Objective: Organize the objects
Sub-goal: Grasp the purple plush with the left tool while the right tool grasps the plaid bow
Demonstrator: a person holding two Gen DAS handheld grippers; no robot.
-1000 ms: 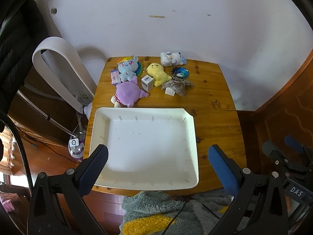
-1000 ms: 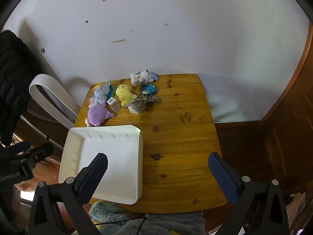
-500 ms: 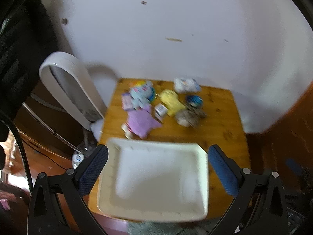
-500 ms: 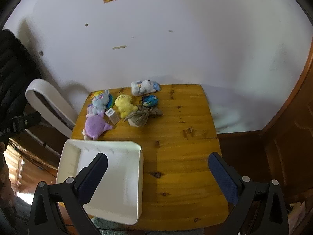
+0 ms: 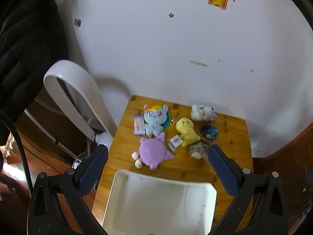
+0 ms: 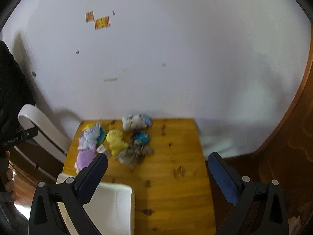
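A cluster of soft toys waits at the far end of a small wooden table (image 5: 230,152), close to the white wall, while an empty white tray (image 5: 160,201) sits at the near end, well apart from most of them. The purple plush (image 5: 152,152) lies nearest the tray, its long axis running roughly left to right, striped feet toward the left edge; the blue pony (image 5: 154,119) beyond it sits face up, head toward the wall, with a small pink packet (image 5: 138,125) just beside it. The yellow chick (image 5: 185,131), a small white box (image 5: 175,142), a plaid cloth toy (image 5: 199,149), a dark blue ball-like toy (image 5: 209,132) and a white-and-blue plush (image 5: 203,112) fill the right of the group. Compared with a second ago, both cameras have tilted upward and drawn nearer the toys: the tray has slid to the bottom of each view and more wall shows. That suggests the approach for a first pick is under way, with nothing yet in the tray. The left gripper (image 5: 157,170) and the right gripper (image 6: 157,172) both hover with jaws spread wide, holding nothing. A white fan (image 5: 74,98) stands left of the table.
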